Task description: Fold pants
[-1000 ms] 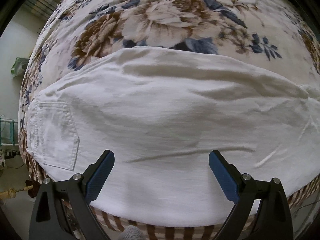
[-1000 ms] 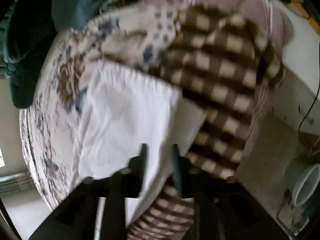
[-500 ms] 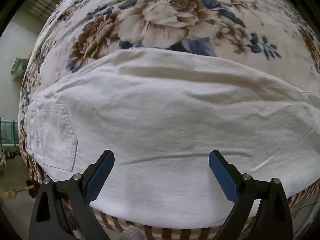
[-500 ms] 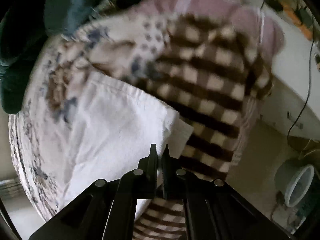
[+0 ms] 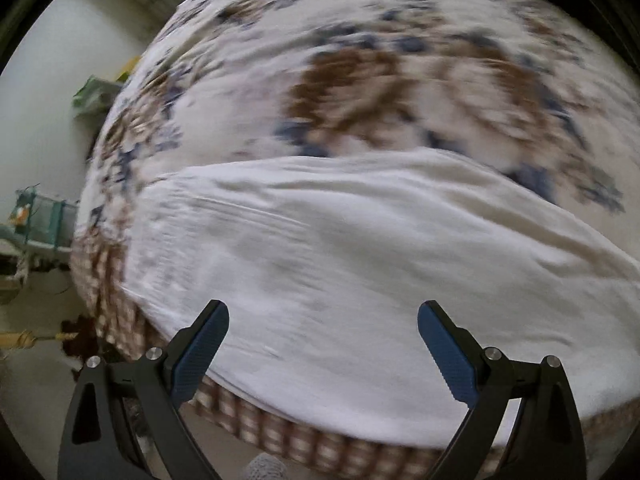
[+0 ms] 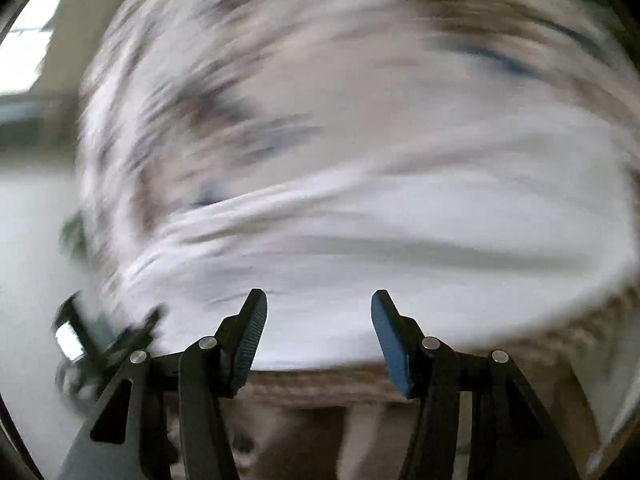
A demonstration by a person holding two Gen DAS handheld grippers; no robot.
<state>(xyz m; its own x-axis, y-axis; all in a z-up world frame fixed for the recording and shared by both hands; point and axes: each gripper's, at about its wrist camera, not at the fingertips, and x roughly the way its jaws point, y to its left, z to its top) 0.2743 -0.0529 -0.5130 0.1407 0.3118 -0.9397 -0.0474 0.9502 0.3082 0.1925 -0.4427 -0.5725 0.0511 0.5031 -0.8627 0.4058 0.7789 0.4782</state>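
Closest in the left wrist view, the left gripper (image 5: 323, 344) stands with its jaws spread wide and nothing between them, its blue pads (image 5: 200, 354) hovering over the near edge of the white pants (image 5: 360, 256). The pants lie spread flat across the near part of the bed, their lower edge running along the mattress side, where a brown-and-cream checked bed skirt (image 5: 304, 440) shows just beneath the cloth. Beyond the pants stretches the floral bedspread (image 5: 380, 80), cream with brown and blue blooms, somewhat smeared by motion blur. To the left, past the bed's edge, the pale floor (image 5: 36, 380) and wall are in view, with a teal rack (image 5: 44, 220) near the bed's corner and a green bag-like item (image 5: 94, 94) farther back against the wall. In the right wrist view, heavily blurred, the right gripper (image 6: 318, 322) is likewise parted and empty, poised above the near hem of the same white pants (image 6: 400, 248), with the checked skirt (image 6: 540, 340) below and the blurred floral spread (image 6: 320, 80) behind. A dark object at lower left (image 6: 92, 340) is too smeared to identify.
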